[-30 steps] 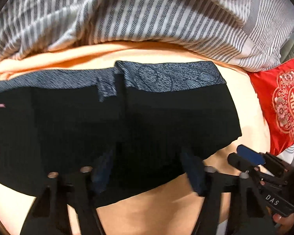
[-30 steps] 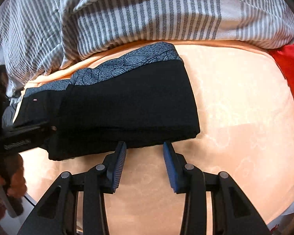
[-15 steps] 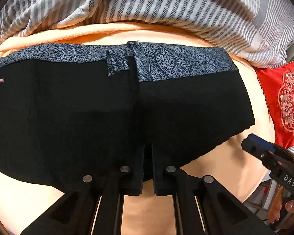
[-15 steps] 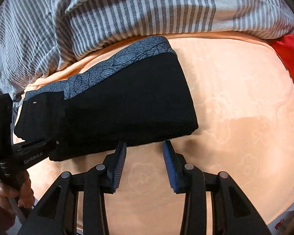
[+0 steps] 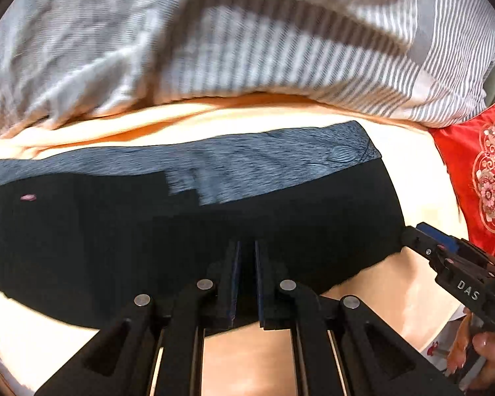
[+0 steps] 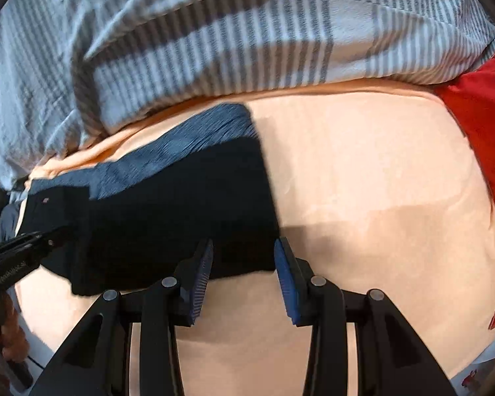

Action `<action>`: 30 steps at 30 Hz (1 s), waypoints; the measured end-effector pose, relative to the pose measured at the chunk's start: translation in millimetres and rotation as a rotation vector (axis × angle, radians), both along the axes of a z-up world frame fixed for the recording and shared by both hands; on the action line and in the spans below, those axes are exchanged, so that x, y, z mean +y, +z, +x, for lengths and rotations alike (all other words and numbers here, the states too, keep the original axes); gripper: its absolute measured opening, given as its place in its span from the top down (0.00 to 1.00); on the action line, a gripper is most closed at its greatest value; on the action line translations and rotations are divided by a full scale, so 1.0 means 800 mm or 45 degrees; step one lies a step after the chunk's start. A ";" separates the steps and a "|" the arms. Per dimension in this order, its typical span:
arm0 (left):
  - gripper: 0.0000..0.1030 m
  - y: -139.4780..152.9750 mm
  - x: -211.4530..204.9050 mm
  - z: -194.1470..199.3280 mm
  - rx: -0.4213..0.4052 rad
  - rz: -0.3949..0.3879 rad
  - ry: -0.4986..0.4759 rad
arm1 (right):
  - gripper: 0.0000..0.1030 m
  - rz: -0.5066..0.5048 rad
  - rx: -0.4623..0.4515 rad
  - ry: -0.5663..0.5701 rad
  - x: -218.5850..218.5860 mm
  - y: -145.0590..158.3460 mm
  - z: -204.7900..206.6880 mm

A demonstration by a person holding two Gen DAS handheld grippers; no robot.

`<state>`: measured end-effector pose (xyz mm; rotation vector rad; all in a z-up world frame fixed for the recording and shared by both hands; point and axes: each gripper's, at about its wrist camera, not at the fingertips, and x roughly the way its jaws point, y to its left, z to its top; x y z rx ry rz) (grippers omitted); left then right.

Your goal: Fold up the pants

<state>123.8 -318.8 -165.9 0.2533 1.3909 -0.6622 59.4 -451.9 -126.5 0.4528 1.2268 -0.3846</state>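
Closure is the change: the left gripper (image 5: 246, 277), whose jaws stood apart a second ago over the near hem of the black pants (image 5: 122, 241), now has them drawn nearly together, with black cloth of that hem apparently pinched between the pads (the dark fabric against dark pads makes the bite itself hard to see). Both views are smeared with motion, so the hands look to be travelling. The pants lie folded into a short wide block on the peach bedsheet (image 6: 363, 181), their grey patterned waistband (image 5: 280, 161) on the far side of the garment from the left gripper, towards the striped duvet (image 5: 247, 49). The right gripper (image 6: 243, 272) has not altered its gap: its blue pads stand partly apart and hold nothing, poised over the near right corner of the pants, where a second ago they hung just short of that edge. A red embroidered cushion (image 5: 478, 178) lies beyond the right end of the pants. With one hem apparently secured, the next fold can probably begin once the right side takes its own hold
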 end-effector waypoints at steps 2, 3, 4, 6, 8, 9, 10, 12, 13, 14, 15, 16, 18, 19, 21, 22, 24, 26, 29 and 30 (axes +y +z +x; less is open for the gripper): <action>0.92 -0.025 -0.013 -0.003 -0.021 0.074 -0.004 | 0.59 0.013 0.007 -0.033 -0.012 -0.008 0.004; 0.92 -0.036 -0.012 -0.004 -0.016 0.108 0.007 | 0.59 0.029 0.013 -0.043 -0.017 -0.013 0.006; 0.92 -0.046 -0.007 -0.003 -0.001 0.112 0.026 | 0.59 0.069 0.025 -0.042 -0.020 -0.023 0.011; 0.92 -0.050 0.005 -0.002 -0.002 0.056 0.049 | 0.57 0.112 0.063 -0.024 -0.016 -0.038 0.021; 0.92 -0.049 0.008 -0.001 -0.015 0.086 0.048 | 0.56 0.042 0.095 0.015 -0.005 -0.045 0.031; 0.92 -0.047 0.008 -0.001 -0.009 0.098 0.048 | 0.56 0.010 0.099 0.034 0.000 -0.045 0.033; 0.92 -0.046 0.007 -0.001 -0.007 0.110 0.050 | 0.56 -0.003 0.099 0.043 0.002 -0.045 0.033; 0.92 -0.039 0.005 -0.002 -0.014 0.135 0.062 | 0.56 0.003 0.093 0.055 0.001 -0.042 0.030; 0.92 -0.035 0.007 -0.003 -0.015 0.139 0.073 | 0.56 0.018 0.091 0.058 -0.001 -0.040 0.029; 0.92 -0.031 0.009 -0.005 -0.013 0.137 0.085 | 0.56 0.038 0.090 0.061 -0.004 -0.036 0.027; 0.92 -0.029 0.006 -0.007 -0.008 0.132 0.097 | 0.56 0.052 0.088 0.066 -0.006 -0.032 0.025; 0.92 -0.026 0.008 -0.010 0.002 0.123 0.108 | 0.55 0.063 0.088 0.075 -0.007 -0.028 0.023; 0.91 -0.021 0.012 -0.018 0.019 0.097 0.125 | 0.55 0.069 0.083 0.101 -0.005 -0.017 0.015; 0.89 -0.019 0.016 -0.022 0.025 0.087 0.130 | 0.55 0.063 0.083 0.111 -0.003 -0.012 0.012; 0.13 -0.011 0.034 -0.033 0.022 0.067 0.153 | 0.55 0.049 0.078 0.128 0.000 -0.004 0.005; 0.01 -0.005 0.041 -0.038 -0.006 0.044 0.181 | 0.55 0.053 0.076 0.134 0.001 0.000 0.002; 0.00 0.008 0.043 -0.044 -0.059 0.021 0.209 | 0.55 0.067 0.078 0.147 0.005 0.004 -0.005; 0.00 0.009 0.047 -0.048 -0.055 0.062 0.232 | 0.55 0.069 0.085 0.170 0.010 0.005 -0.006; 0.00 0.008 0.059 -0.052 -0.031 0.088 0.269 | 0.55 0.071 0.092 0.193 0.017 0.007 -0.006; 0.00 0.005 0.063 -0.049 -0.029 0.093 0.281 | 0.55 0.073 0.096 0.197 0.018 0.007 -0.006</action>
